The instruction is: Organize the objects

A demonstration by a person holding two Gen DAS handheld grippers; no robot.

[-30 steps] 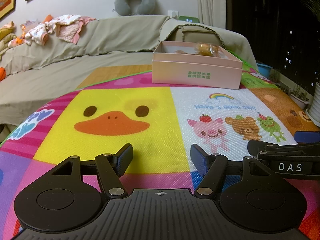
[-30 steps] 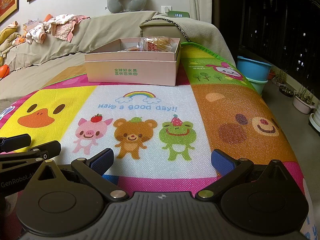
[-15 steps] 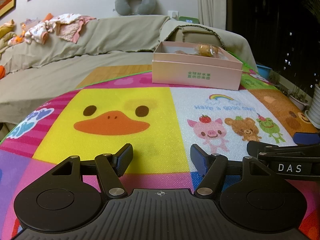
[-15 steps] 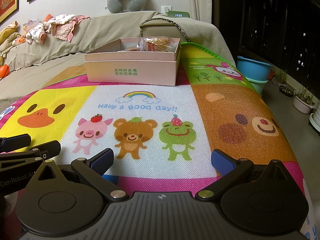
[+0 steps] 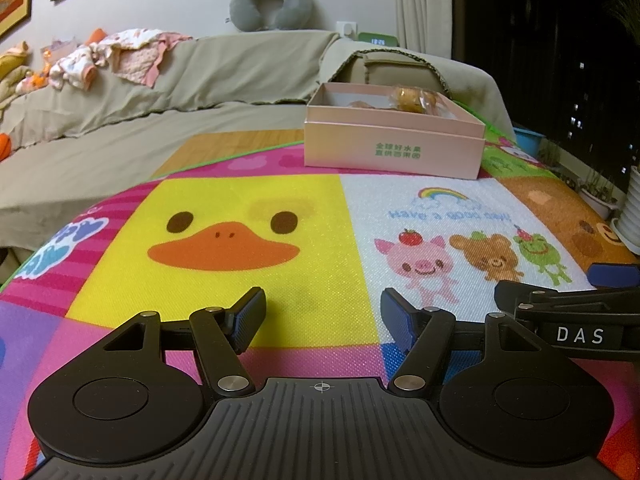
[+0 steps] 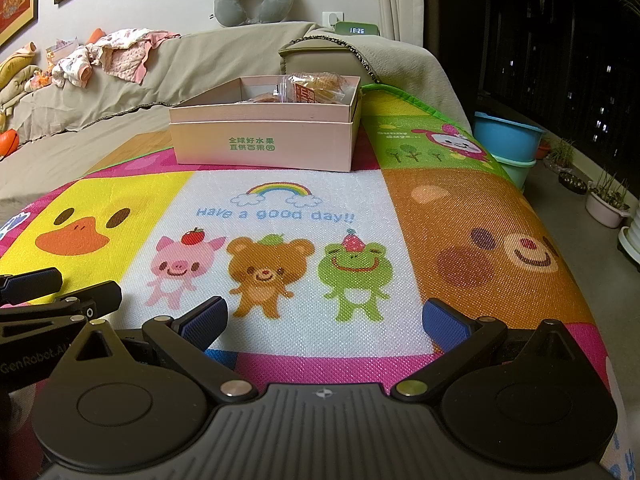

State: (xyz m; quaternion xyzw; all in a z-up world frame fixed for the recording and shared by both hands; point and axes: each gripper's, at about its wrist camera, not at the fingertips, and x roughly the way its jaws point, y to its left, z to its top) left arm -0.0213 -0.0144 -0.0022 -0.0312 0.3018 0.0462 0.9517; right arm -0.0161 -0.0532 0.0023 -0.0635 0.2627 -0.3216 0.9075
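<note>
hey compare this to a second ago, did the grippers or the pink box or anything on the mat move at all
Nothing visibly changed. The left gripper and right gripper hang open and empty low over the play mat, side by side as before. The pink box sits in the same spot at the mat's far end, with the wrapped snacks in it, untouched.

Surface: a colourful play mat (image 6: pixel 460 208) is covering the support, showing a duck face, a rainbow with a pig, bear and frog, and a bear face.
Far end: a pink box (image 6: pixel 264 142) is sitting open-topped on the mat.
Box contents: wrapped pastries (image 6: pixel 316 86) are lying inside.
Near end: nothing is lying on the mat's panels.
</note>
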